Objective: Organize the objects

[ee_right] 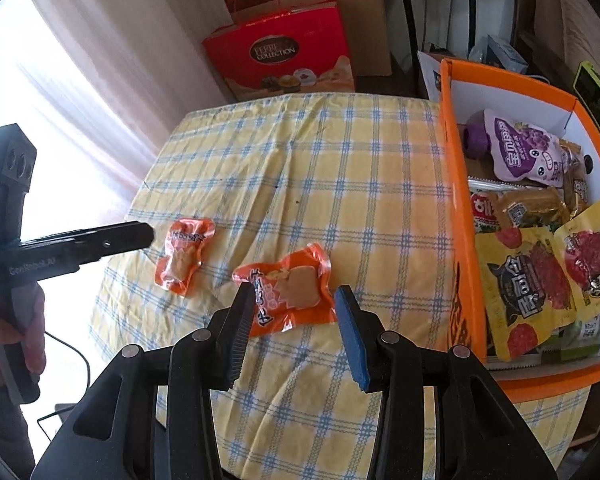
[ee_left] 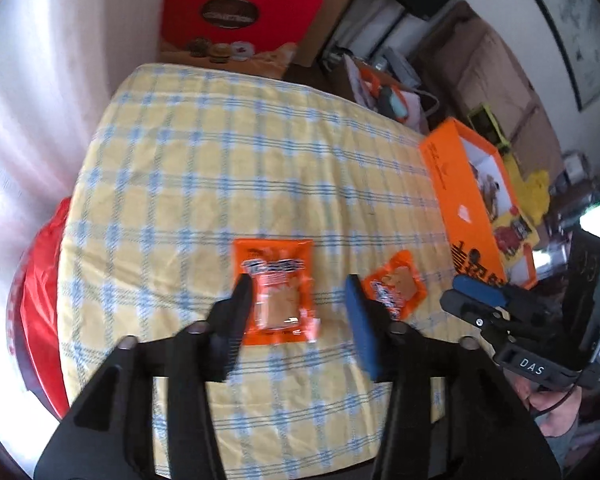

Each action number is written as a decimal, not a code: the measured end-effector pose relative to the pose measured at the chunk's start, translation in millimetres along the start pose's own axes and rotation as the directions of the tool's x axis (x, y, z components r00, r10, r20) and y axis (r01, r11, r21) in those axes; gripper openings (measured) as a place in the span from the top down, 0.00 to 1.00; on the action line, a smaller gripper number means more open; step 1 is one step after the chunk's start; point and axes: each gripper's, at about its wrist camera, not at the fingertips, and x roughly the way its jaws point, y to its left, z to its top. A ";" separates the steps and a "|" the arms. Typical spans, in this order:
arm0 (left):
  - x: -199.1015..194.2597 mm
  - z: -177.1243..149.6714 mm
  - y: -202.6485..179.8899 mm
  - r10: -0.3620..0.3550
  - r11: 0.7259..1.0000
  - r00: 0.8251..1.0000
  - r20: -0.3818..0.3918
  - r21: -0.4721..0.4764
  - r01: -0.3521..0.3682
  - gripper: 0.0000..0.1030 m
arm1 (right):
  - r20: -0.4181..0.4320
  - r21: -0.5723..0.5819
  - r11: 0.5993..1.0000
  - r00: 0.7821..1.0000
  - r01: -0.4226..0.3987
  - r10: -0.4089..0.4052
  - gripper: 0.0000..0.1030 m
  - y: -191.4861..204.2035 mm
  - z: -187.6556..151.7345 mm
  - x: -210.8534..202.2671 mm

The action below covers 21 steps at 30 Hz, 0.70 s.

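Observation:
Two orange snack packets lie on the yellow checked tablecloth (ee_left: pixel 204 168). In the left wrist view, my open left gripper (ee_left: pixel 298 288) hovers over one packet (ee_left: pixel 278 292); the second packet (ee_left: pixel 396 286) lies just to the right. In the right wrist view, my open right gripper (ee_right: pixel 294 298) hovers over that second packet (ee_right: pixel 290 294), and the first packet (ee_right: pixel 184 254) lies to its left, near the left gripper (ee_right: pixel 140 236). An orange box (ee_right: pixel 458 216) at the table's right edge holds several snack packs. Both grippers are empty.
A red gift box (ee_right: pixel 280 52) and cardboard cartons stand behind the table. A red bag (ee_left: pixel 40 292) sits off the table's left side. A bright curtain (ee_right: pixel 80 80) hangs at left. The right gripper (ee_left: pixel 480 304) shows at the right of the left wrist view.

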 end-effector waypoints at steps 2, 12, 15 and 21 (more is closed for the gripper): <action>2.5 -2.7 12.6 -0.006 0.999 1.000 -0.004 -0.033 0.006 0.49 | -0.003 -0.005 1.000 1.000 0.012 -0.012 0.47 1.9 -0.7 6.2; 22.4 -11.0 8.3 0.039 0.999 0.999 -0.006 -0.004 -0.039 0.33 | -0.050 -0.058 0.993 0.993 0.103 -0.106 0.22 11.3 2.9 44.0; 27.8 -8.9 5.2 0.037 0.999 0.999 -0.011 -0.005 -0.037 0.29 | -0.064 -0.077 0.991 0.991 0.112 -0.117 0.22 14.2 3.2 52.8; 41.5 -4.5 -6.1 0.073 0.997 0.997 -0.029 0.037 -0.072 0.27 | -0.053 -0.125 0.981 0.987 0.147 -0.155 0.14 21.0 2.3 63.0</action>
